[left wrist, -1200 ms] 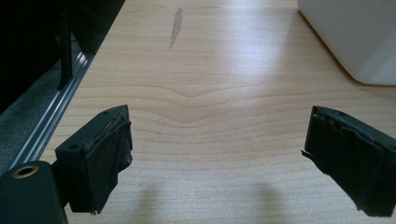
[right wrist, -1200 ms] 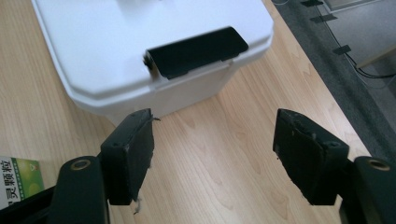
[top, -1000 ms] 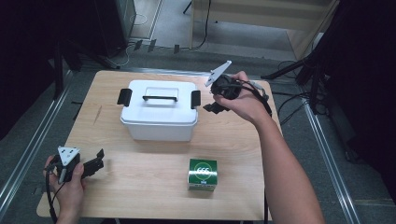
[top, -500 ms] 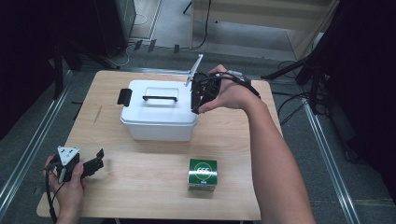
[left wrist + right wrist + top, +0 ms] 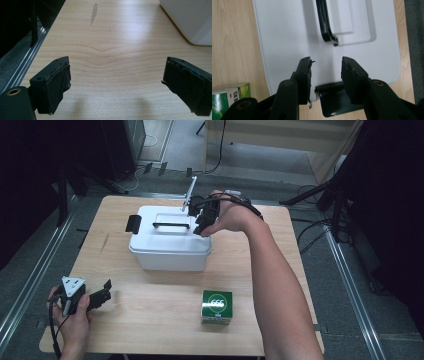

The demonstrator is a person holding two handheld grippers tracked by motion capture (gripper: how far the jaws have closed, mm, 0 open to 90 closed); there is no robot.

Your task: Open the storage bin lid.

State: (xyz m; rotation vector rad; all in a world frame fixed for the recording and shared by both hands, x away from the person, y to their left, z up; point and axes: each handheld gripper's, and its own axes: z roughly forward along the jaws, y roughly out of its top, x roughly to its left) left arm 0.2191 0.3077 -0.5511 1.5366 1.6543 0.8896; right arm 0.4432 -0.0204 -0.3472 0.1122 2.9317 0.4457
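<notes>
A white lidded box (image 5: 170,245) stands at the middle back of the wooden table, with a black handle (image 5: 171,225) on top and a black latch (image 5: 132,223) at its left end. My right gripper (image 5: 202,226) hangs over the lid's right end, pointing down. In the right gripper view its jaws (image 5: 325,62) stand over the white lid (image 5: 287,37), and the right-end latch (image 5: 334,101) lies below the gap. The jaws have just been closing, with nothing between the pads. My left gripper (image 5: 105,291) rests at the front left, jaws (image 5: 117,67) wide open over bare wood.
A small green carton (image 5: 216,306) sits at the front, right of centre, and also shows as a green carton (image 5: 229,98) beside the right jaws. The box's corner (image 5: 190,20) is ahead of the left gripper. Metal rails (image 5: 30,280) run along the table's left edge.
My right gripper has moved left, from past the box's right end to over the lid's right end, and its jaws now stand narrower. The left gripper has stayed in place.
</notes>
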